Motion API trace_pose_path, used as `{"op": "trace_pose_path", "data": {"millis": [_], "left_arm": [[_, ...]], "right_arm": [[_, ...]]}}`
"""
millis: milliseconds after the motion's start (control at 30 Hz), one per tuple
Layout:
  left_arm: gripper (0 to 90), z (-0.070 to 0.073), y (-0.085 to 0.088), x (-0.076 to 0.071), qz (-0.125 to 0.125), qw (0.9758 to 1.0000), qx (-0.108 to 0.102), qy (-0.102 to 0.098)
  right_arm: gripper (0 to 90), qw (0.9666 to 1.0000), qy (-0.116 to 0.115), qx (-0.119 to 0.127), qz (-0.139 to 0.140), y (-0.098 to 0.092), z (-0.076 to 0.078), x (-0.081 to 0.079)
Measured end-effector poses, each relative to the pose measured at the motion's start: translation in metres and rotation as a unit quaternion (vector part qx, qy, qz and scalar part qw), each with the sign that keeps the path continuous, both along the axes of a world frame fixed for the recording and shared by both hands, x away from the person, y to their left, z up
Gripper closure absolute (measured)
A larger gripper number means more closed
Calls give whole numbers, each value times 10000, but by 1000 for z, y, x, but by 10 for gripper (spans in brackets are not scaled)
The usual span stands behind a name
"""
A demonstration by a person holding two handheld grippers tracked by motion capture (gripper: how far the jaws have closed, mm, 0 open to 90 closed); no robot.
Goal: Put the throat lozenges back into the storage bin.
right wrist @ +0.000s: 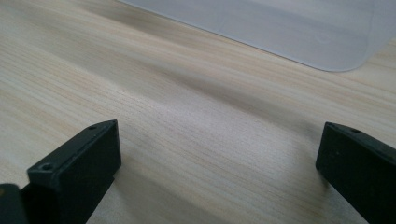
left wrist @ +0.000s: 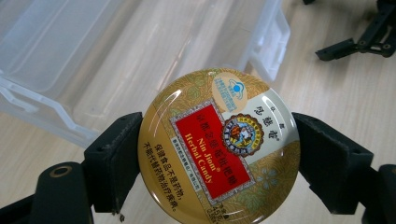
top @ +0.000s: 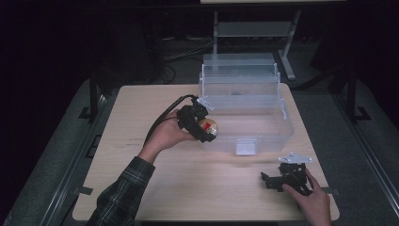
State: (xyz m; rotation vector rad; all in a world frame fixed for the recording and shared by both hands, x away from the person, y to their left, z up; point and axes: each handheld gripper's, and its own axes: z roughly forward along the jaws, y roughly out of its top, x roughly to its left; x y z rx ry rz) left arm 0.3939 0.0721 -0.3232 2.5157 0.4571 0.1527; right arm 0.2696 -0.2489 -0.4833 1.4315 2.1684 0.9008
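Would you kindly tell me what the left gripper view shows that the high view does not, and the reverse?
The left gripper view alone makes the tin's lid readable: a red label with "Nin Jiom Herbal Candy".

The high view alone takes in the person's sleeve, the whole table and the right hand.

Both show the left gripper shut on the candy tin, the clear plastic box beside it, and the right gripper resting open on the wood.
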Motion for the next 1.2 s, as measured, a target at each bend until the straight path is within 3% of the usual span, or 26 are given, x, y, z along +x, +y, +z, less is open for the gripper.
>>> {"op": "trace_pose_path", "data": {"millis": [233,400,600,800,1200], "left_arm": [[196,-1,-7,7,-16,10000,-8,-53],[196,-2,-13,13,-38,9999,103,-95],[196,-1,-18,19,29,9998,125,-141],[196,-4,-23,25,91,9993,299,-200],[194,-14,-25,37,230,9990,347,-177]], "right_arm": [[0,10000,4,2,-4,0,0,0],[0,10000,3,1,-5,0,0,0],[0,10000,6,5,-8,0,0,0],[0,10000,3,2,-5,0,0,0],[0,10000,0,-2,-10,0,0,0]]}}
